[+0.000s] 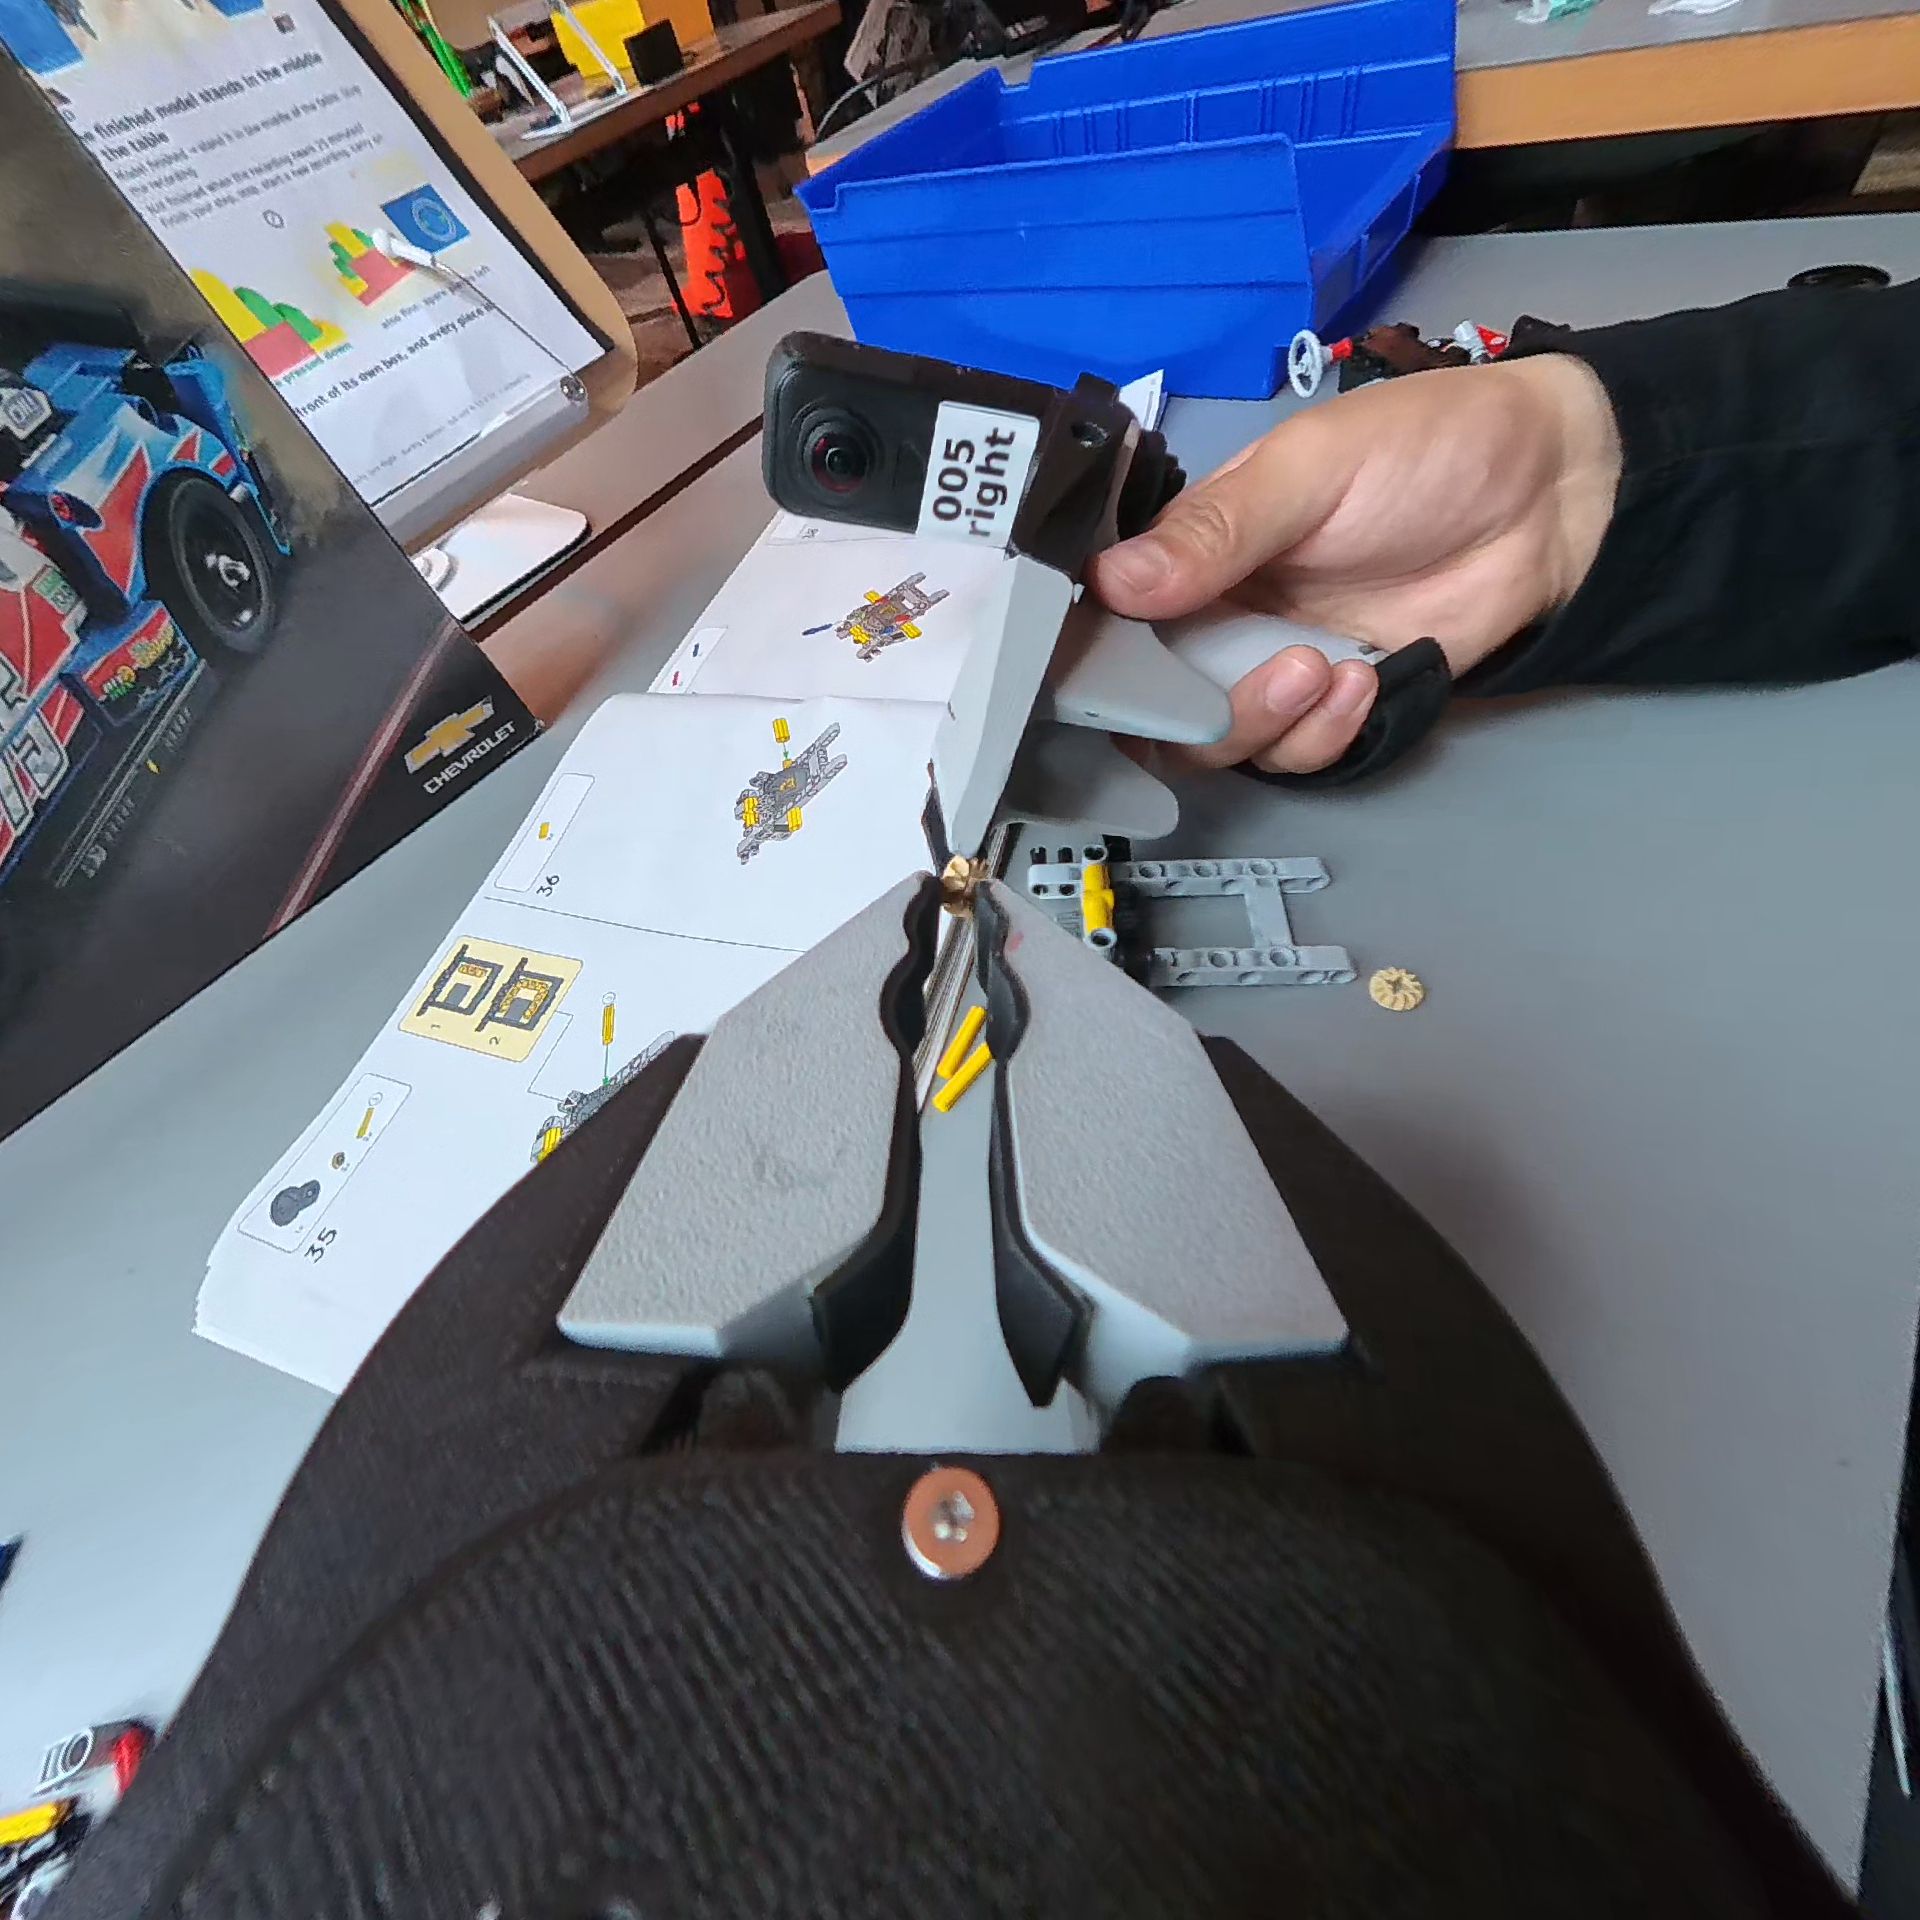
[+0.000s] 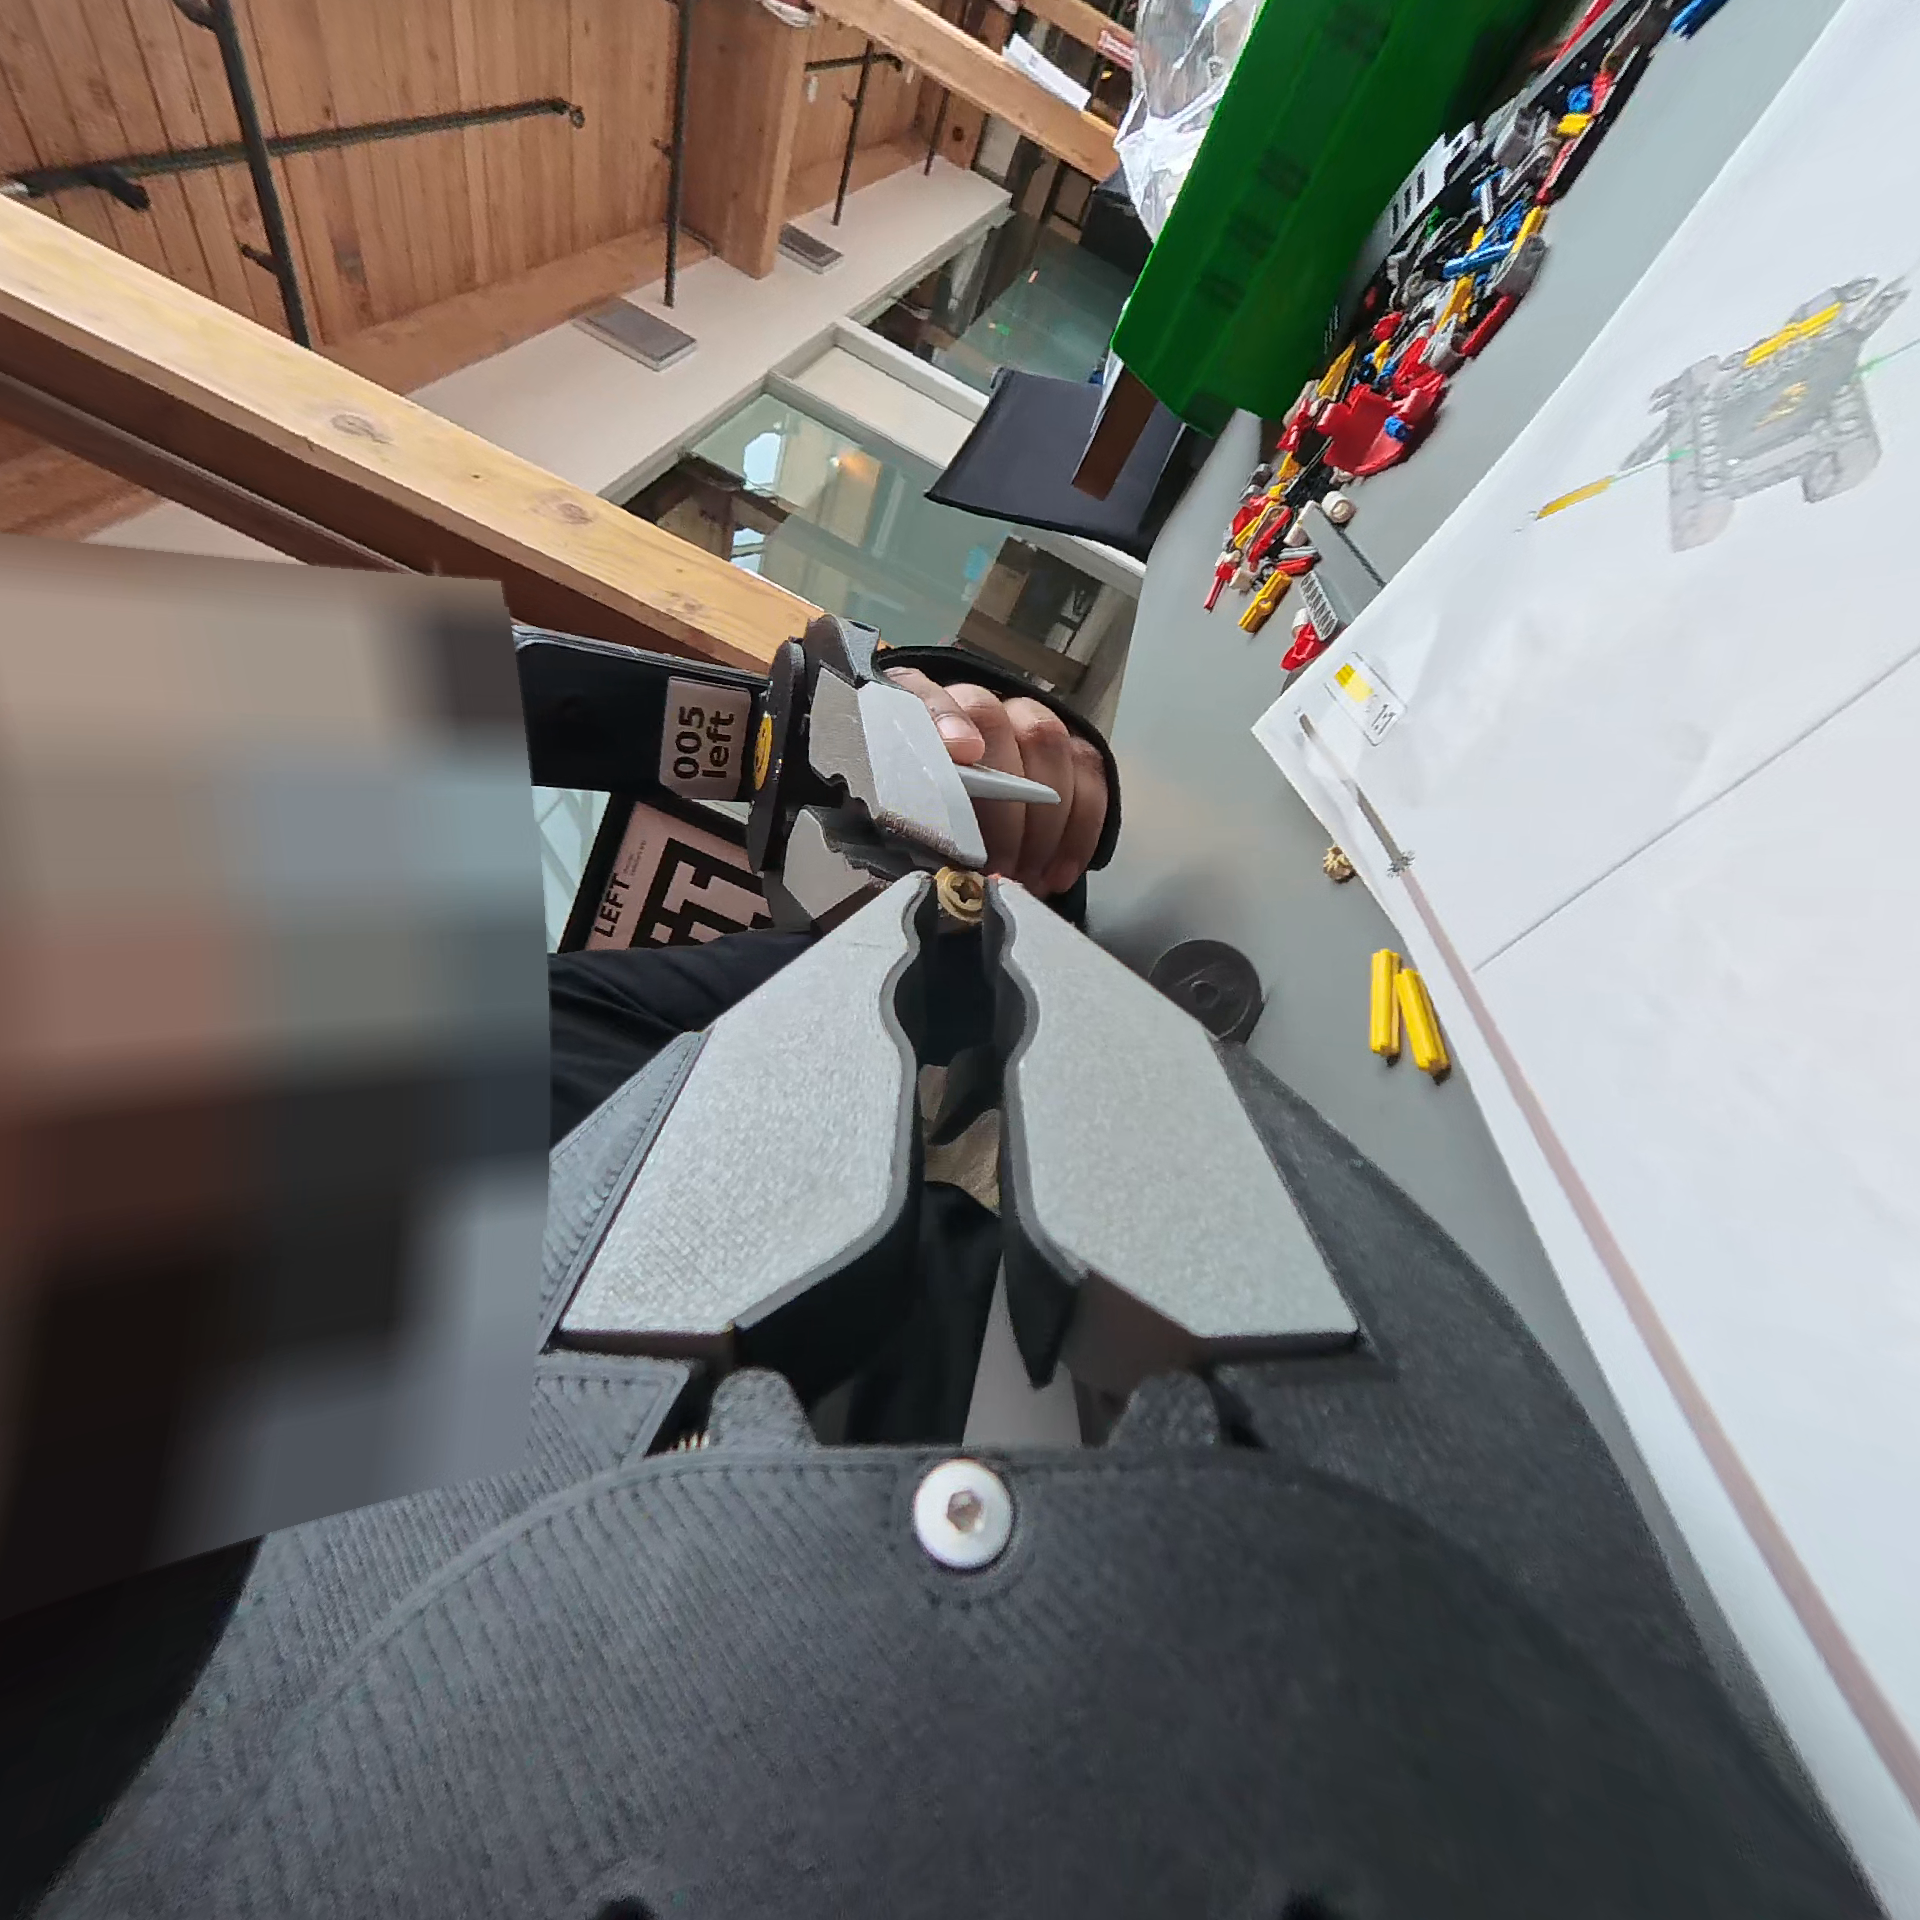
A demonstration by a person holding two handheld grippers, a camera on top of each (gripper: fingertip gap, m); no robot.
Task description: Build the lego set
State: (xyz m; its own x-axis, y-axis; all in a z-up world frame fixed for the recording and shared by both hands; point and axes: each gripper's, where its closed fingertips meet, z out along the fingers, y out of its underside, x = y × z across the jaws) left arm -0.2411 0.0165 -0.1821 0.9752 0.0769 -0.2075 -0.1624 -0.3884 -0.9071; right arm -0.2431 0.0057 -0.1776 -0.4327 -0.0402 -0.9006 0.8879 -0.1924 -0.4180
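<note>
A small tan gear (image 1: 956, 883) is pinched between the tips of my left gripper (image 1: 958, 902), a little above the grey table. My right gripper (image 1: 940, 831) comes in from the upper right, and its tips meet the same gear. In the right wrist view the tan gear (image 2: 958, 894) sits between my right gripper's tips (image 2: 958, 909). The left gripper (image 2: 971, 862) touches it from beyond. A grey frame assembly (image 1: 1195, 920) with a yellow piece lies on the table behind. Two yellow axles (image 1: 961, 1060) lie under my left fingers, and they also show in the right wrist view (image 2: 1408, 1013).
The open instruction booklet (image 1: 644, 852) lies left of the grippers. A second tan gear (image 1: 1395, 987) lies right of the frame. A blue bin (image 1: 1143, 208) stands at the back and the set's box (image 1: 156, 623) at the left. Loose pieces (image 2: 1382, 395) lie beside a green bin (image 2: 1247, 239). The grippers are tip to tip, or close to it.
</note>
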